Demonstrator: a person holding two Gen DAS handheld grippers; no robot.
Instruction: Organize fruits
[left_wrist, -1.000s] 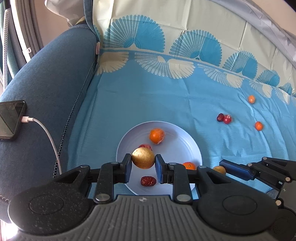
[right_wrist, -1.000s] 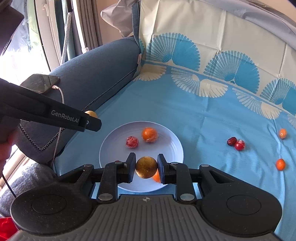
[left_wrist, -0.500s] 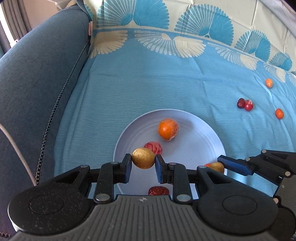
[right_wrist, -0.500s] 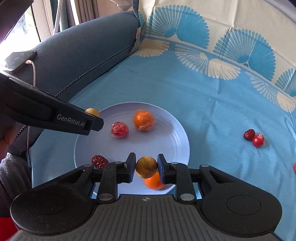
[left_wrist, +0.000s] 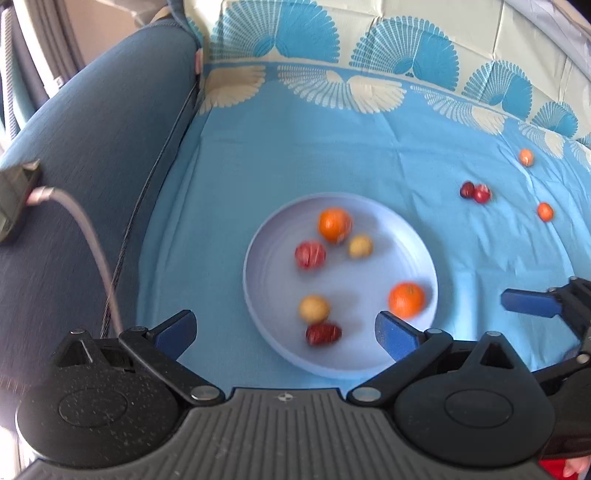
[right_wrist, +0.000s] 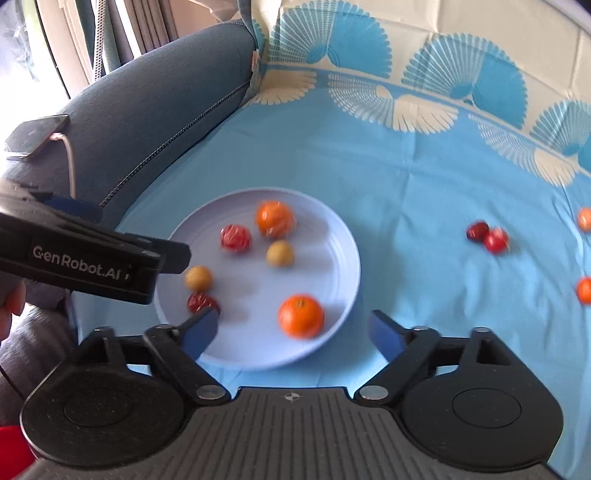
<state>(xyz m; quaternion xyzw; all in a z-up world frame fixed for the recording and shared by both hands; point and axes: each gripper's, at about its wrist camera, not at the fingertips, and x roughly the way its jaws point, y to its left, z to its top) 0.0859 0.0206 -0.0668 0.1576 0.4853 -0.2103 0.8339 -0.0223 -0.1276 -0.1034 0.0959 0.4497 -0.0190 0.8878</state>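
Fruit is gathered on a round pale lilac plastic plate (left_wrist: 258, 291) lying flat on the blue fan-patterned cloth (left_wrist: 303, 147); six pieces inside it: a larger orange mandarin (left_wrist: 406, 300) near the front right rim, a second orange mandarin (left_wrist: 334, 224) toward the back, two round tan-yellow fruits (left_wrist: 314, 308) (left_wrist: 360, 246), a red wrapped ball (left_wrist: 310, 254), and an oblong dark red date (left_wrist: 323, 333) with its long axis roughly left-right, touching the nearer tan fruit. Motion blur softens all of them; surface detail not readable.

Outside the plate, well apart to the right: a pair of dark red fruits (right_wrist: 487, 236) touching each other; two small orange fruits (left_wrist: 526, 157) (left_wrist: 545, 211), cut by the frame edge in the right wrist view.

Left gripper (left_wrist: 284, 332): blue-padded jaws spread wide, nothing between them, over the plate's near edge; right gripper (right_wrist: 291, 332): jaws likewise spread, empty, the front mandarin just beyond.

Dark phone (right_wrist: 35, 136) with cable rests on the grey-blue sofa arm (right_wrist: 155, 110); partly cropped in the left view.
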